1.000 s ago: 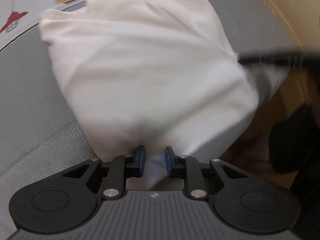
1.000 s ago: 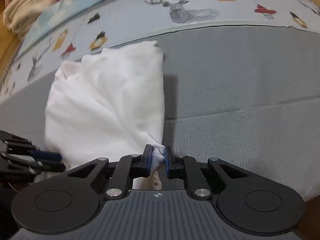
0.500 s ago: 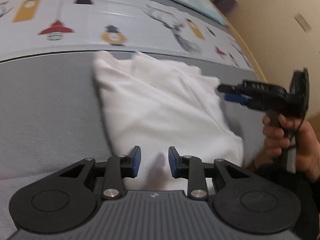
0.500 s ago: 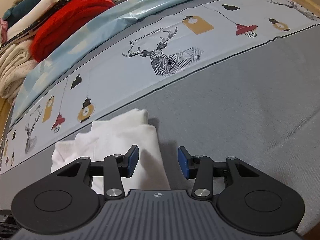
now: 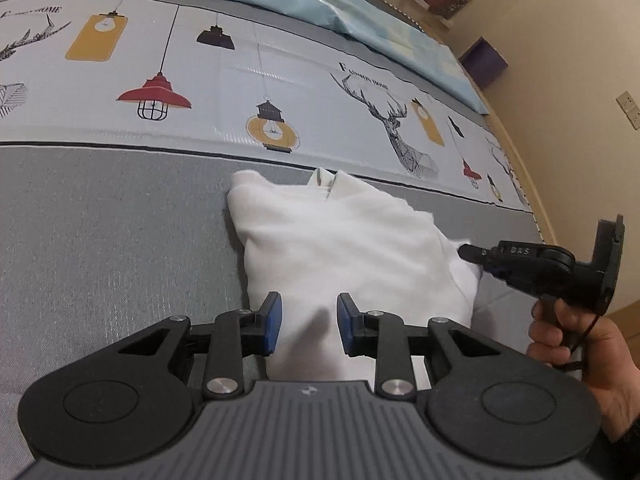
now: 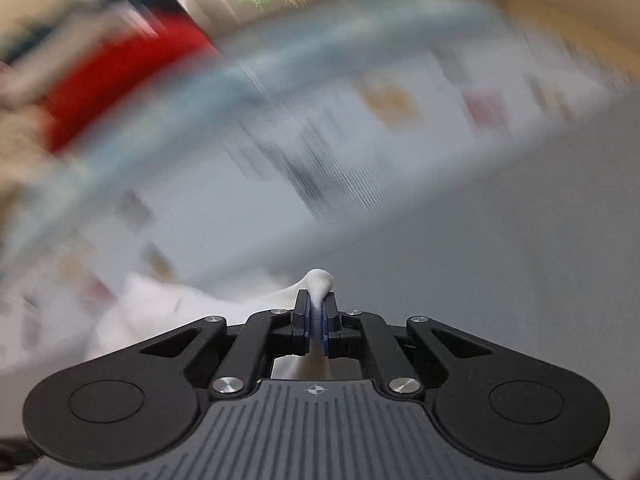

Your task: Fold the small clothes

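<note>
A white folded garment [image 5: 340,248] lies on the grey bed cover [image 5: 100,240]. My left gripper [image 5: 309,322] hovers over the garment's near edge, open, with nothing pinched between its blue pads. In the left wrist view my right gripper [image 5: 465,252] comes in from the right at the garment's right corner, held by a hand [image 5: 568,344]. In the blurred right wrist view the right gripper [image 6: 316,308] has its jaws closing, and its pads press on a tuft of the white garment [image 6: 320,280] that sticks out above them.
A printed sheet [image 5: 240,80] with lamps and deer runs along the far side of the grey cover. A light blue quilt [image 5: 360,8] lies behind it. A blurred red pile of clothes [image 6: 120,80] sits at the far left. The bed edge and beige wall [image 5: 560,60] are right.
The left gripper let go of the garment and drew back, so more of the bed shows. The right gripper opened, then shut again on the garment's right corner; its view is now motion-blurred.
</note>
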Demonstrator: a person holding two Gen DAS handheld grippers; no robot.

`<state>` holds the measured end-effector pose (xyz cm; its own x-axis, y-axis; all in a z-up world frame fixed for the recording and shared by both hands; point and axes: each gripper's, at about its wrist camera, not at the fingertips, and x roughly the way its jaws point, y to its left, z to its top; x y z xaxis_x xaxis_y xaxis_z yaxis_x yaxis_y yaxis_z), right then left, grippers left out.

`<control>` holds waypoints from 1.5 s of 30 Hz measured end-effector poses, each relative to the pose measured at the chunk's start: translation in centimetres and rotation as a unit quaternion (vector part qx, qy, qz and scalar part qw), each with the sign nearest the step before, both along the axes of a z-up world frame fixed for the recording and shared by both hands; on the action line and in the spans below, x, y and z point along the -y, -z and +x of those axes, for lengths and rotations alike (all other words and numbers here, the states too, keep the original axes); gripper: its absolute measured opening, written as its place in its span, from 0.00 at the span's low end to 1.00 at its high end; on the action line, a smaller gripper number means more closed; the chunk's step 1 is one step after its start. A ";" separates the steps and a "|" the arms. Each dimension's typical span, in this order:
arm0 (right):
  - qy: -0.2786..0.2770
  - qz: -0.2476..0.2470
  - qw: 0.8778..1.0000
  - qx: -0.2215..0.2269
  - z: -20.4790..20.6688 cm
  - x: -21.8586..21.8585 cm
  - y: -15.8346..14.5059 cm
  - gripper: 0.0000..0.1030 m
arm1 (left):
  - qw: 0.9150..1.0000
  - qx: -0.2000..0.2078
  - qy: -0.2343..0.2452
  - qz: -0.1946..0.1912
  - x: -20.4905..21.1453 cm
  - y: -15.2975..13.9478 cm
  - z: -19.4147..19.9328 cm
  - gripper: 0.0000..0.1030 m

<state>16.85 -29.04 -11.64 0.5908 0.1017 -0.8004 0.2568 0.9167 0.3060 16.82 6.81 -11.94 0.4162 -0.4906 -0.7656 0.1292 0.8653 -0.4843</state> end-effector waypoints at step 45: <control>-0.148 0.070 0.987 0.006 -9.5 5.2 -4.4 0.39 | 0.981 -0.024 0.152 0.117 4.8 1.7 -5.7 0.51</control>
